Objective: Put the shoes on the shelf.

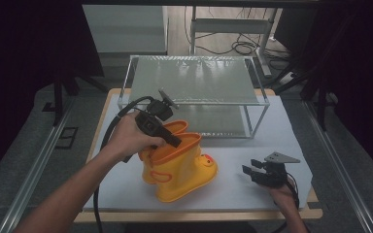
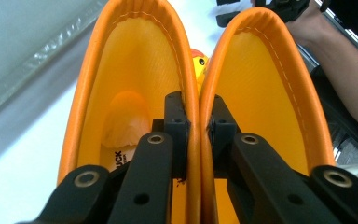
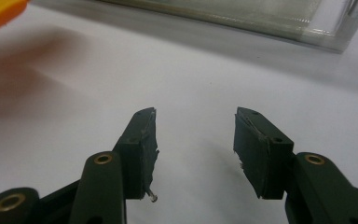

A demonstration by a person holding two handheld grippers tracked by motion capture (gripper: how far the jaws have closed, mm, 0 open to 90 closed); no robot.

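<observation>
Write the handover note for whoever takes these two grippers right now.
Left gripper: shut on the pair of yellow rain boots, pinching their two adjoining orange rims together, one jaw inside each boot.
Right gripper: open, holding nothing, resting low over the white table to the boots' right.
Wire shelf rack: behind the boots, both levels bare.
Done: both boots gripped as one.
Left: probably carry them onto the rack.

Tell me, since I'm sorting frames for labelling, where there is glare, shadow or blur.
High view: dark surround, glare on the glass shelf, boots evenly lit. Left gripper view: boot rims sharp, table corner washed out. Right gripper view: jaws crisp, shelf edge soft, faint orange-tinted shadow at the left.
</observation>
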